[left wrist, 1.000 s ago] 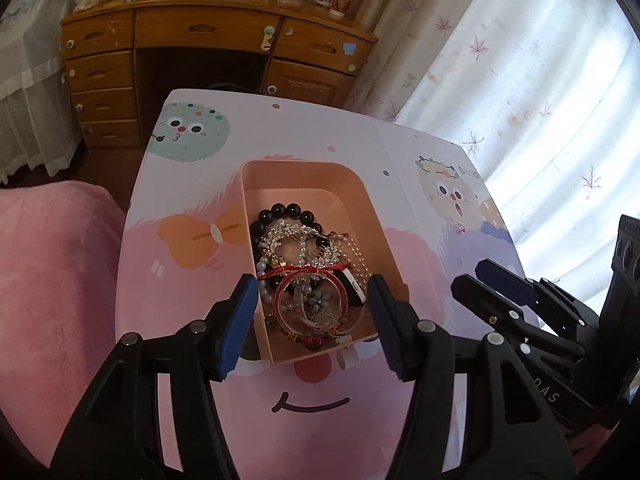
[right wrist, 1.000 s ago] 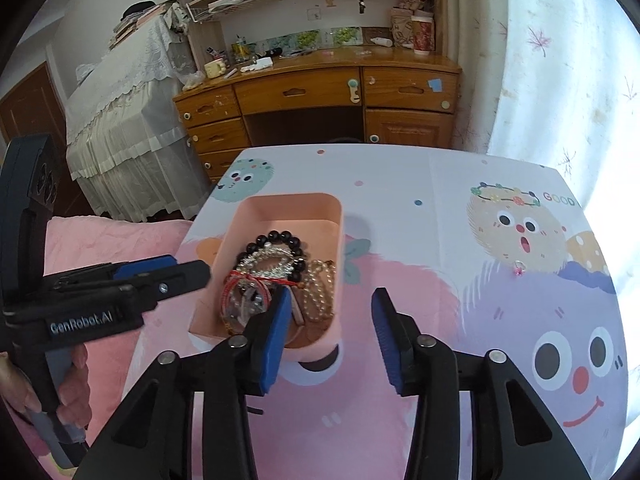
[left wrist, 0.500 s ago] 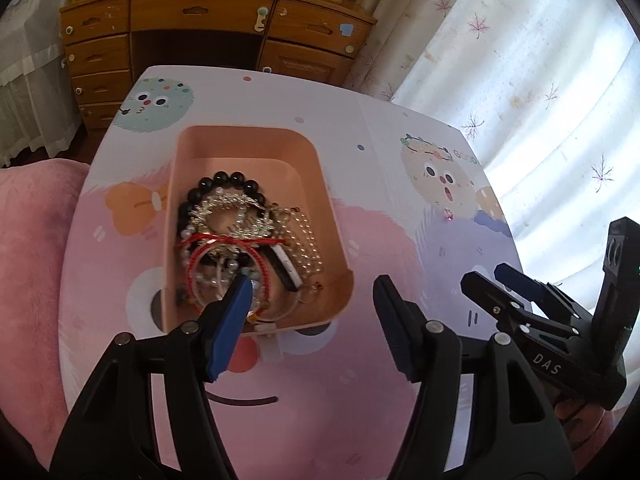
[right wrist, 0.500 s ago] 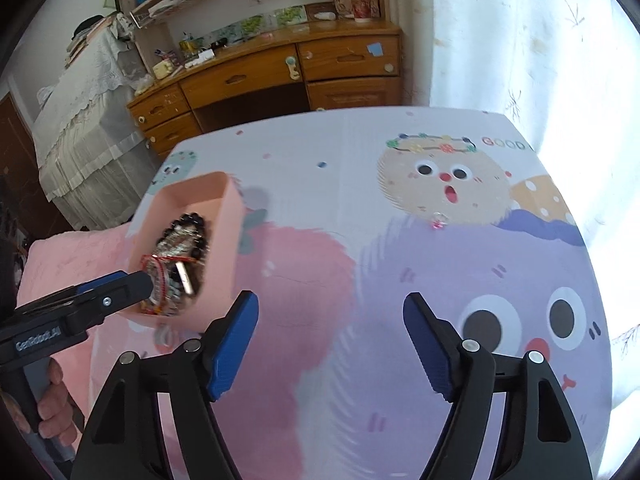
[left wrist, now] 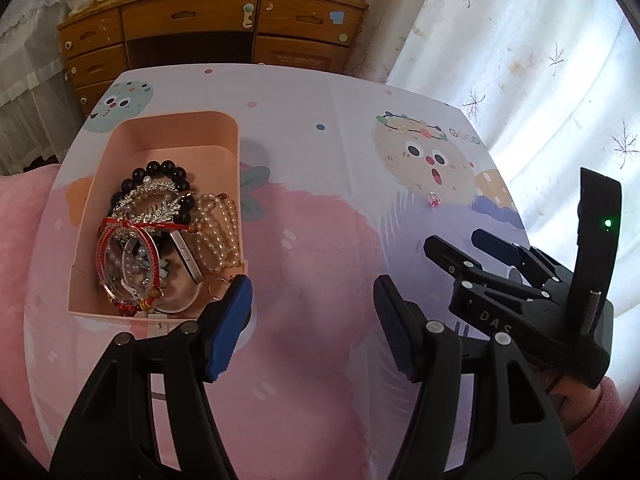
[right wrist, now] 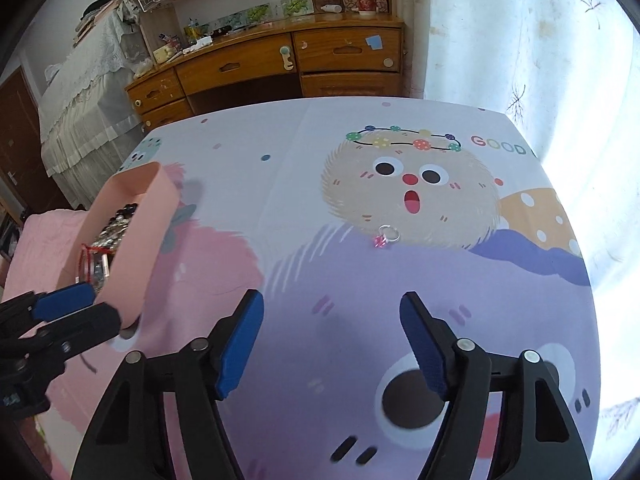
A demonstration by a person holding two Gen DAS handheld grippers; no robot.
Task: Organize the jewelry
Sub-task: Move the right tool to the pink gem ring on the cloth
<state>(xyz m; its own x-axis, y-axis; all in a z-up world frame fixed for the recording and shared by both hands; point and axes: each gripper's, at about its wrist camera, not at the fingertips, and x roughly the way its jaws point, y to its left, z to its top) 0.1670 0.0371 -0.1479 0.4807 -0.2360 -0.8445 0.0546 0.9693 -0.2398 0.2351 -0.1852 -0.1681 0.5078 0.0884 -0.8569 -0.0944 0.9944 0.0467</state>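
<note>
right hand-held gripper [right wrist: 332, 340] empty, jaws closing on nothing; left hand-held gripper [left wrist: 312, 326] released, just beside the pink tray [left wrist: 236, 168]. stray ring [right wrist: 387, 236] lies well right of tray on counter [right wrist: 280, 200]. risk: the small flat ring skids from pads

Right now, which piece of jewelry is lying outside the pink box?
The small ring with a pink stone, alone on the printed tablecloth; the bracelets and other pieces sit piled inside the pink box.

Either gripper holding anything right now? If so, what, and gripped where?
Nothing held. Left gripper is open over bare table beside the pink box. Right gripper is empty, jaws closing on nothing; the ring lies untouched ahead.
</note>
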